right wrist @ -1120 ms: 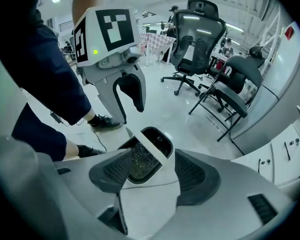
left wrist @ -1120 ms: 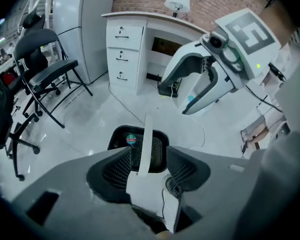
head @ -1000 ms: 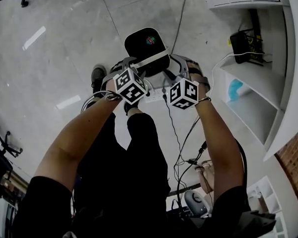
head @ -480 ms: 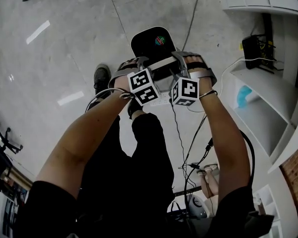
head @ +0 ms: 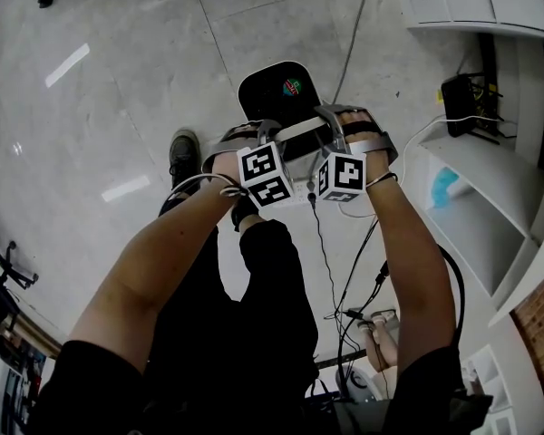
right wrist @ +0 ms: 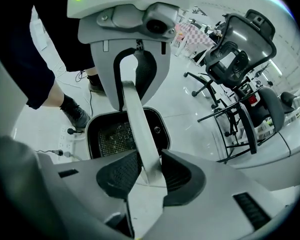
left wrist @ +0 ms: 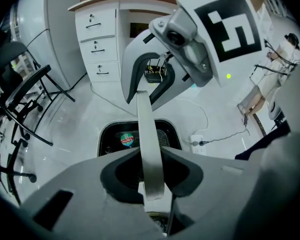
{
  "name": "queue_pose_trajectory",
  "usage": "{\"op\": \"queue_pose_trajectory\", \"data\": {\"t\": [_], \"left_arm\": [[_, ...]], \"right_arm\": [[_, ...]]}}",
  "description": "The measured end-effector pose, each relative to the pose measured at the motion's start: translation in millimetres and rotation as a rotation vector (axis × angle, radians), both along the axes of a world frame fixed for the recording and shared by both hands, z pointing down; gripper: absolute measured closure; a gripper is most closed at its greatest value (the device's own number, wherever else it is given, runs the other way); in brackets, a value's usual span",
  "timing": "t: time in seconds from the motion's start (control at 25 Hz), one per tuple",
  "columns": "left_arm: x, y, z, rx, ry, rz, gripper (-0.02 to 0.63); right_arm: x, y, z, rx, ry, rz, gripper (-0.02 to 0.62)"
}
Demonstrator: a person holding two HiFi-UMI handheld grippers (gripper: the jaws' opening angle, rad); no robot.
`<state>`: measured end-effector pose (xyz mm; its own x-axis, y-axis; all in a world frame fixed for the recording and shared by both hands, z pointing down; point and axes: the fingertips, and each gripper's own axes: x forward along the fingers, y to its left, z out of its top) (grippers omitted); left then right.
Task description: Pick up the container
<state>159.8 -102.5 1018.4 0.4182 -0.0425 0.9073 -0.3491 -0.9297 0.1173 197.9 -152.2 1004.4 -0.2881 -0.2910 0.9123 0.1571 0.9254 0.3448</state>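
The container (head: 274, 91) is a black tub with a pale rim and a round coloured sticker (head: 292, 86); it sits low in front of my feet. A flat grey handle band (head: 301, 130) arches over it. My left gripper (head: 270, 138) and right gripper (head: 330, 127) face each other at either end of that band. In the left gripper view the handle band (left wrist: 146, 134) runs between the pads of the left gripper (left wrist: 151, 171), whose jaws are closing on it. In the right gripper view the handle band (right wrist: 140, 134) likewise runs between the closing jaws of the right gripper (right wrist: 149, 171), with the container (right wrist: 107, 139) below.
A white power strip (left wrist: 199, 143) and loose cables (head: 331, 270) lie on the glossy floor near my shoe (head: 183, 148). White shelving (head: 490, 179) stands at the right. A drawer unit (left wrist: 101, 49) and office chairs (right wrist: 240, 59) ring the spot.
The two marker cubes have drawn closer together over the handle. The container has shifted a little to the right and down in the head view.
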Motion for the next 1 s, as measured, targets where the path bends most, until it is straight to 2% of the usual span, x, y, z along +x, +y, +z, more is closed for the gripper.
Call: {"op": "queue_pose_trajectory", "data": {"t": [0.2, 0.44, 0.76, 1.0], "left_arm": [[-11.3, -3.5, -3.8, 0.014, -0.031, 0.001, 0.532], [-24.9, -7.4, -41.3, 0.068, -0.008, 0.047, 0.534], [-51.2, -4.5, -138.5, 0.114, 0.042, 0.06, 0.532], [-67.9, 5.6, -220.7, 0.114, 0.062, 0.056, 0.534]], "right_arm": [[-4.7, 6.9, -3.7, -0.003, 0.023, -0.028, 0.496], [-16.7, 8.8, -40.6, 0.009, -0.027, 0.041, 0.501], [-45.7, 12.9, -138.1, 0.03, -0.068, 0.048, 0.499], [-62.6, 22.8, -219.9, 0.025, -0.087, 0.019, 0.5]]}}
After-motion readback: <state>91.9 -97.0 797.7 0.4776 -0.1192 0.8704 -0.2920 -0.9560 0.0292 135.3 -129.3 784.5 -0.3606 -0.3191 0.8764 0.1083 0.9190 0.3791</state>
